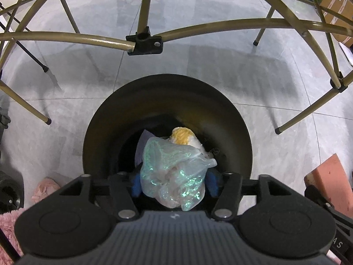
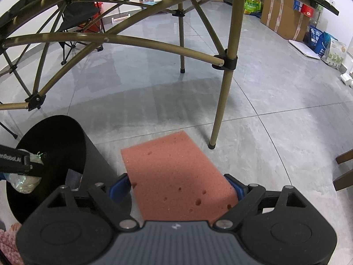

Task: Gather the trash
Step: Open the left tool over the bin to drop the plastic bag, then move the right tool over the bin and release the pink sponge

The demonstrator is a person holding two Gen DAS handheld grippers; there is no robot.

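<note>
Left wrist view: crumpled plastic bag (image 1: 174, 172) over black bin (image 1: 229, 119).

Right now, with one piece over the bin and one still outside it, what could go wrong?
1. The crumpled plastic bag may cling to the left hand-held gripper rather than fall into the black bin.
2. The sponge in the right hand-held gripper hangs over floor; opening now misses.

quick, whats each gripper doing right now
Left gripper: open, crumpled plastic bag loose between its jaws over the black bin.
Right gripper: closed on the pink sponge.
</note>
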